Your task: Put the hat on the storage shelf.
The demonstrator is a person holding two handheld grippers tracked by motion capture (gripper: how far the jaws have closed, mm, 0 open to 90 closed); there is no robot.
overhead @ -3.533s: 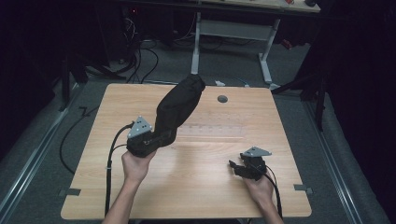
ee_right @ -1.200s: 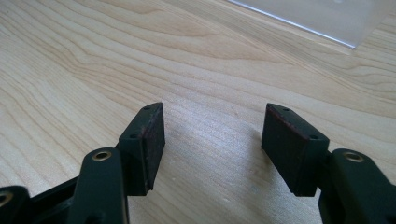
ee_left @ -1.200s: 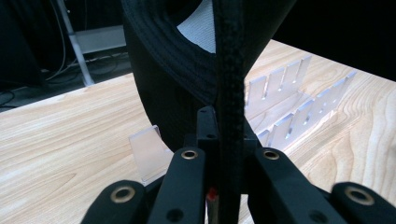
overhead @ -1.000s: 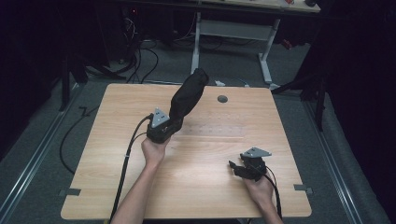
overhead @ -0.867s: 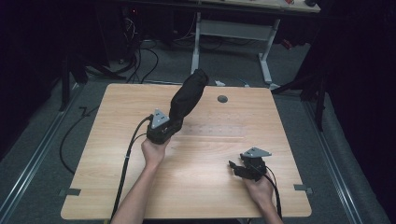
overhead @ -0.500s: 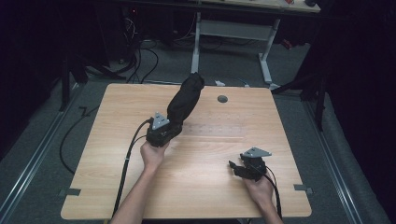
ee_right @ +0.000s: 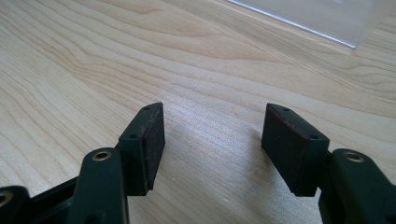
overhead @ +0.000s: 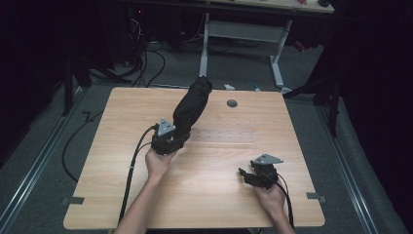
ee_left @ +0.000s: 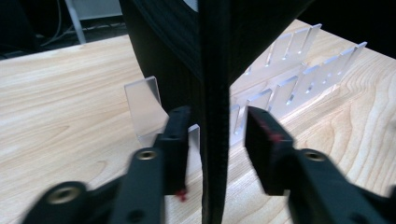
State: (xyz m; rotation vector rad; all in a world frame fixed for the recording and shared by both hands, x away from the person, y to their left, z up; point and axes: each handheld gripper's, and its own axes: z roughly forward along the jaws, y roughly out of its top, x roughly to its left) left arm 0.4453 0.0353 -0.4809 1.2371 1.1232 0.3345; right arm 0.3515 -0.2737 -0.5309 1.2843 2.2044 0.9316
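Your left tool [overhead: 168, 141] sits left of centre on the wooden surface [overhead: 112, 165], with your left hand [overhead: 158, 163] behind it; its jaws have just been opening, and in the left gripper view they now stand apart on either side of the black sleeve-like cover [overhead: 192, 107], whose thin dark edge [ee_left: 215, 116] runs down between the pads [ee_left: 180, 140] with a gap on each side, so the cover is between the jaws but not pinched; from the high view that cover rises out of your left tool and leans away toward the far edge of the surface, its upper end just left of the round dark hole [overhead: 232, 103]; just beyond the jaws in the left gripper view stands a clear slotted rack [ee_left: 289, 70], and the cover's lower part sits in front of it and hides some of its plates; seen from above, the rack lies as a pale strip [overhead: 229, 136] to the right of your left tool; farther right and nearer you, your right tool [overhead: 253, 175] rests low over bare wood, well apart from the cover; in the right gripper view its jaws are spread wide with nothing between the pads [ee_right: 152, 144], and a corner of clear plastic shows at the top edge.
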